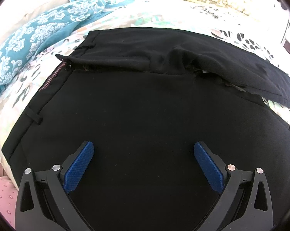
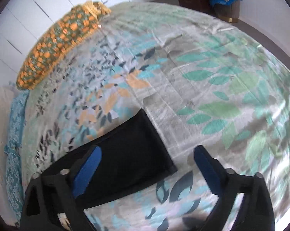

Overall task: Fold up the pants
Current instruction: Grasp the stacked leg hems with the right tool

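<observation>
1. Black trousers (image 1: 137, 104) lie flat on a leaf-printed bedspread (image 2: 212, 80), waistband to the left gripper's (image 1: 144, 165) left, one leg trailing off to its right.
2. The left gripper hangs over the seat of the trousers, blue pads spread wide with nothing between them.
3. The right gripper (image 2: 146, 170) is released too, its jaws apart above the hem end of a trouser leg (image 2: 125, 159).
4. A teal patterned cloth (image 1: 35, 38) lies ahead-left of the left gripper; an orange-spotted pillow (image 2: 58, 44) lies far ahead-left of the right.
</observation>
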A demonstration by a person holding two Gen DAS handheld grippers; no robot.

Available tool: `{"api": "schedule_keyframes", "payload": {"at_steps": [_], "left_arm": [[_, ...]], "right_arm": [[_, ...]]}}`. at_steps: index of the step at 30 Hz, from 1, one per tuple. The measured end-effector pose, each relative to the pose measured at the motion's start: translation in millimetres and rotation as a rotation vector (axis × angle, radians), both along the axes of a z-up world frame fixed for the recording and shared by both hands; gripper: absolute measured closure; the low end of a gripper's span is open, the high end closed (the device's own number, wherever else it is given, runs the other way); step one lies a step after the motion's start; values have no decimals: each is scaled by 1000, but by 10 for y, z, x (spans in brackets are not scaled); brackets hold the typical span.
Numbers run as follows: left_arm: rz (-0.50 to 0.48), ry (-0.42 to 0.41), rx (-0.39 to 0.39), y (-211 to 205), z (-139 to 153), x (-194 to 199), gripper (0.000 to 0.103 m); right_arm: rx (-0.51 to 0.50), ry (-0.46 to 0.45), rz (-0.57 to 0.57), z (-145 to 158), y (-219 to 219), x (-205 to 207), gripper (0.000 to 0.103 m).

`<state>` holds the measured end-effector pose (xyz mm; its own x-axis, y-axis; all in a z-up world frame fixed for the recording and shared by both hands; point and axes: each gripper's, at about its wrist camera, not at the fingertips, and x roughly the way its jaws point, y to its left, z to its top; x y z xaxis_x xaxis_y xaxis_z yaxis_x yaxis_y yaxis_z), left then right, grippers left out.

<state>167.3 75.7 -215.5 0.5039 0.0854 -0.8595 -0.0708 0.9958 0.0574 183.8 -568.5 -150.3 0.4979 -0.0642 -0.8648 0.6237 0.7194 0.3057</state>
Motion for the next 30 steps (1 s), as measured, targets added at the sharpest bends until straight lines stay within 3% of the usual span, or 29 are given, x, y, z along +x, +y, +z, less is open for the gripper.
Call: {"api": "schedule_keyframes", "payload": {"at_steps": [3, 5, 7, 12, 13, 14, 16, 18, 20, 23, 25, 28, 30], "left_arm": [[0, -2, -2, 6, 3, 2, 0], [1, -6, 0, 1, 3, -4, 0], [3, -9, 0, 3, 2, -7, 0], [7, -13, 7, -9, -2, -9, 0], [8, -14, 7, -8, -2, -8, 0], [9, -15, 8, -10, -3, -8, 0], [11, -16, 10, -13, -4, -4, 0], [12, -16, 9, -11, -5, 1, 0], [13, -18, 9, -10, -6, 4, 0], [12, -22, 10, -12, -6, -4, 0], [13, -24, 10, -15, -4, -8, 0], [14, -26, 9, -16, 0, -13, 0], [14, -27, 7, -15, 2, -20, 0]], "right_arm": [[13, 42, 42, -238, -31, 225, 21], [18, 64, 65, -372, -27, 372, 36], [17, 90, 90, -529, -18, 527, 38], [-94, 136, 136, -673, 5, 733, 38], [-80, 128, 160, -687, 11, 755, 52], [-53, 128, 196, -705, 25, 785, 80], [-146, 153, 248, -624, 149, 778, 99], [-233, 89, 335, -404, 395, 680, 99], [-259, -21, 443, -107, 789, 452, 99], [-220, -166, 606, 286, 1521, -53, 99], [-159, -209, 725, 400, 2031, -457, 99], [-113, -131, 865, 302, 2631, -958, 99], [-162, 38, 919, 86, 2936, -1254, 99]]}}
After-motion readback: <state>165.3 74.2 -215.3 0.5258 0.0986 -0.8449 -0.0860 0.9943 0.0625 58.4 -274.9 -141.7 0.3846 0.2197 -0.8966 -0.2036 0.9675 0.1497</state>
